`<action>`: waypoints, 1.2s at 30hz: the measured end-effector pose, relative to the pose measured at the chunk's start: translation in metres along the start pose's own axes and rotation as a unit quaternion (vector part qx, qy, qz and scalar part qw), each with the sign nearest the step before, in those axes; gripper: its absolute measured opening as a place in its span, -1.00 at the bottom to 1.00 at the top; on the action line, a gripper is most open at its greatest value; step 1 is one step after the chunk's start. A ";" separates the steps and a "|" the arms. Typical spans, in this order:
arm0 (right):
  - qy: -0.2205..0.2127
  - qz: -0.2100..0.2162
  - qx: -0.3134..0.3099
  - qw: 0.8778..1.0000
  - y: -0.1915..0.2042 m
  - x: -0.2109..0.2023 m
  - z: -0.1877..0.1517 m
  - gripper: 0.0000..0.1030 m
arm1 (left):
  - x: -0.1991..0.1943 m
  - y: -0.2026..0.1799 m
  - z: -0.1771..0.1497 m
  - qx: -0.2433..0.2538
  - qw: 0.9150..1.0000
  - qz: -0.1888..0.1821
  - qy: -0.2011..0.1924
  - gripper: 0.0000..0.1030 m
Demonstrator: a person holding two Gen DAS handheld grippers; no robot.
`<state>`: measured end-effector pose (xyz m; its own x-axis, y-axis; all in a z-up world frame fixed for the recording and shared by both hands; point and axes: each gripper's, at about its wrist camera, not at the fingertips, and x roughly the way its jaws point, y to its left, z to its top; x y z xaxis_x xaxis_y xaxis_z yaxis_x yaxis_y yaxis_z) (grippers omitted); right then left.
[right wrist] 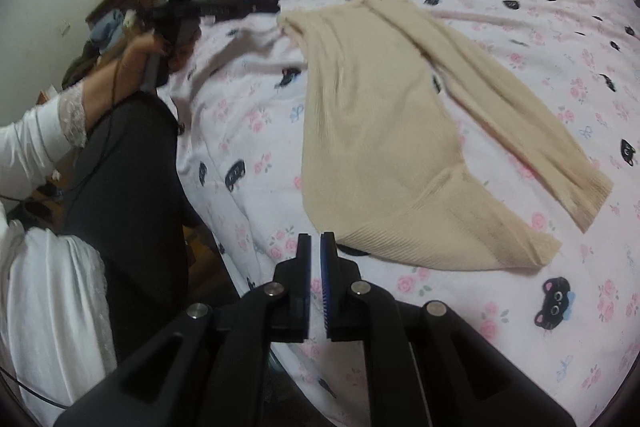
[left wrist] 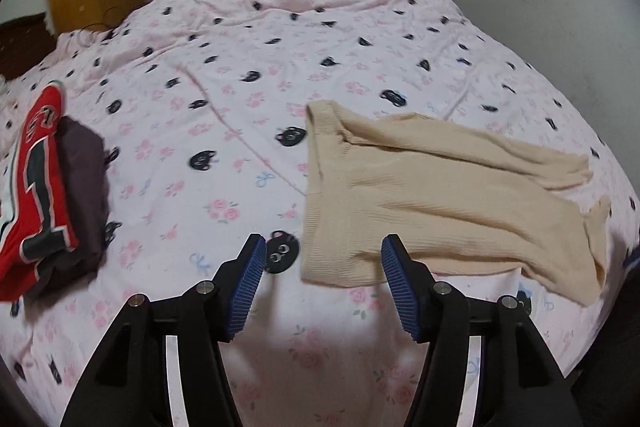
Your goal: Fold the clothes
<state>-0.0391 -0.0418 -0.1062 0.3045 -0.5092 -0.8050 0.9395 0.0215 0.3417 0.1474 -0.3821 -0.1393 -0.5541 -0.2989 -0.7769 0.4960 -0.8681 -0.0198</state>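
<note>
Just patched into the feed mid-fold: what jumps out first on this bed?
A beige ribbed sweater lies spread on the pink cat-print bedspread, one sleeve stretched out to the side, not yet folded. At the far edge, near the headboard, sits a small pile with a red jersey on top of a dark garment. The left gripper hangs open at the sweater's hem; the right gripper is shut and empty.

Both tools are showing matte black frames. The left gripper (left wrist: 323,255) is wearing ribbed blue pads (left wrist: 248,287) and round silver screws (left wrist: 206,287) along each linkage. The right gripper (right wrist: 316,247) is carrying the same blue ribbing and silver screw heads. The person is wearing a white sleeve (right wrist: 32,143) with a lace cuff (right wrist: 74,121), a white top and dark trousers (right wrist: 132,195); a thin black cable (right wrist: 96,155) is trailing across them.
</note>
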 end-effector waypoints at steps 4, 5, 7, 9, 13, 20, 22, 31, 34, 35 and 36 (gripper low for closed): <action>-0.033 -0.005 0.049 0.998 -0.021 -0.019 -0.003 -0.19 | 0.010 -0.012 -0.001 0.032 0.999 -0.021 0.009 0.06; -0.040 -0.009 0.074 0.996 -0.031 -0.024 -0.006 -0.11 | 0.014 -0.013 -0.002 0.033 0.999 -0.028 0.019 0.06; -0.055 -0.015 0.123 0.991 -0.053 -0.033 -0.011 -0.03 | 0.020 -0.015 -0.003 0.032 0.998 -0.037 0.035 0.05; -0.070 -0.022 0.173 0.982 -0.074 -0.043 -0.016 -0.03 | 0.020 -0.017 -0.003 0.030 0.998 -0.041 0.037 -0.06; -0.081 -0.017 0.258 0.963 -0.109 -0.051 -0.025 -0.02 | 0.019 -0.013 -0.004 0.011 0.998 -0.053 0.044 -0.67; -0.048 0.027 0.293 0.954 -0.115 -0.021 -0.018 -0.02 | 0.012 0.000 -0.005 -0.021 0.997 -0.061 0.040 -0.85; -0.047 0.044 0.315 0.947 -0.119 -0.014 -0.018 -0.02 | 0.008 0.005 -0.005 -0.029 0.997 -0.059 0.035 -0.86; -0.063 0.080 0.388 0.916 -0.137 0.010 -0.011 -0.36 | -0.007 0.024 -0.007 -0.065 0.996 -0.062 0.016 -0.86; -0.063 0.085 0.380 0.919 -0.135 0.009 -0.009 -0.63 | -0.009 0.027 -0.008 -0.070 0.995 -0.065 0.013 -0.86; -0.066 0.086 0.380 0.919 -0.135 0.007 -0.010 -0.69 | -0.010 0.028 -0.009 -0.072 0.995 -0.067 0.012 -0.86; -0.070 0.087 0.380 0.918 -0.135 0.004 -0.011 -0.72 | -0.011 0.028 -0.009 -0.073 0.995 -0.068 0.011 -0.86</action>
<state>-0.1632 -0.0378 -0.1613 0.3674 -0.6616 -0.6537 0.4818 -0.4658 0.7422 0.1737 -0.3995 -0.1365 -0.6090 -0.1723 -0.7742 0.5099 -0.8327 -0.2157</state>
